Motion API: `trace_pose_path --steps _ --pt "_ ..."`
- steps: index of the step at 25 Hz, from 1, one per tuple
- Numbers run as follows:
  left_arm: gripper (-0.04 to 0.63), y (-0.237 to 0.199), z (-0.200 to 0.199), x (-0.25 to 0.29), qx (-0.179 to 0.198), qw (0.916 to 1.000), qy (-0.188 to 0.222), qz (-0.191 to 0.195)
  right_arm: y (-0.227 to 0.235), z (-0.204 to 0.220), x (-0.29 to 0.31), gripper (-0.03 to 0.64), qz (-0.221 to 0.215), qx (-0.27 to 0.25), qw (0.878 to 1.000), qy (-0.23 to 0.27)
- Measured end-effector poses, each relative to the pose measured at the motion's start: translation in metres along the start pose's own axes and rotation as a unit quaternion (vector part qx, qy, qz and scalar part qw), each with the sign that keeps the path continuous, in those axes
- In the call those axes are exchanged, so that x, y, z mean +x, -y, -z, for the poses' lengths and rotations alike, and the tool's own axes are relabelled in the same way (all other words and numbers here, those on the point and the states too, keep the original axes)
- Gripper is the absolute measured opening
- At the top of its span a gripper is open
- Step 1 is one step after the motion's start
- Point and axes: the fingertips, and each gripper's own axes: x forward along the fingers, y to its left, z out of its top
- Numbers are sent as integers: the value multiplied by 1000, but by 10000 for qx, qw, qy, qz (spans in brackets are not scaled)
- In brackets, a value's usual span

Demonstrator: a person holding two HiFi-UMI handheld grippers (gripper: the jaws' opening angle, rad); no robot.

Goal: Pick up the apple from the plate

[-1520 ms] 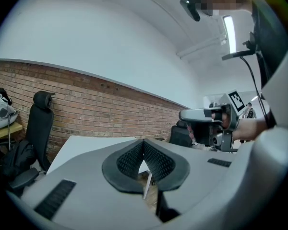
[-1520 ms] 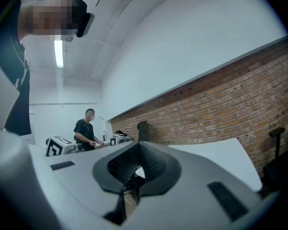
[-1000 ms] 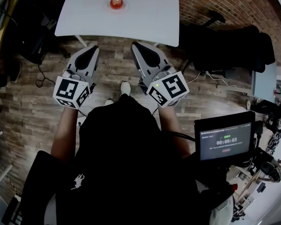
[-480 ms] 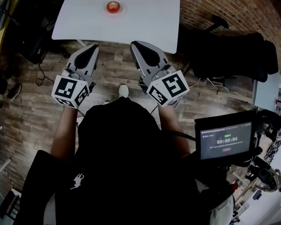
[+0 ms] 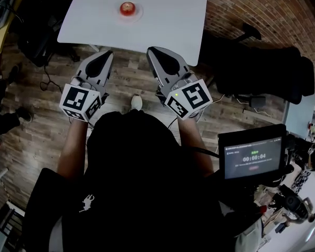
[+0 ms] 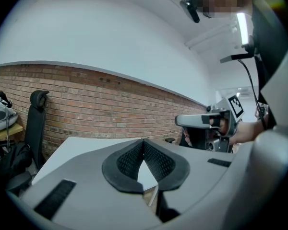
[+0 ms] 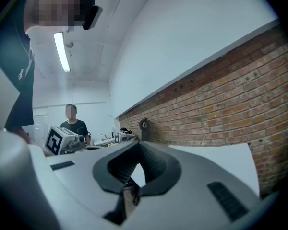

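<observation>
Left gripper (image 5: 105, 53) and right gripper (image 5: 153, 50) have edged nearer the table (image 5: 168, 14); both closed, empty.
Ribbed black pads (image 6: 127, 163) meet at the tips, mid-frame. The round, glossy red apple (image 5: 127, 7) sits on a small white plate (image 5: 138, 12) at top centre, well beyond both grippers, on smooth white tabletop.

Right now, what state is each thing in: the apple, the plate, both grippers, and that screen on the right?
apple: sitting on the plate, nothing touching it.
plate: flat on the white table, holding the apple.
left gripper: shut, empty, well away from the apple.
right gripper: shut, empty, well away from the apple.
screen: lit, showing a timer.
</observation>
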Motion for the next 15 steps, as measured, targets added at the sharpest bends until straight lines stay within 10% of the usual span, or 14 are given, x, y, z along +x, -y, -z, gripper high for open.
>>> trace_pose_path --steps 15 --pt "5 -3 0 2 -129 9998 42 -124 5 0 2 5 -96 77 9999 0"
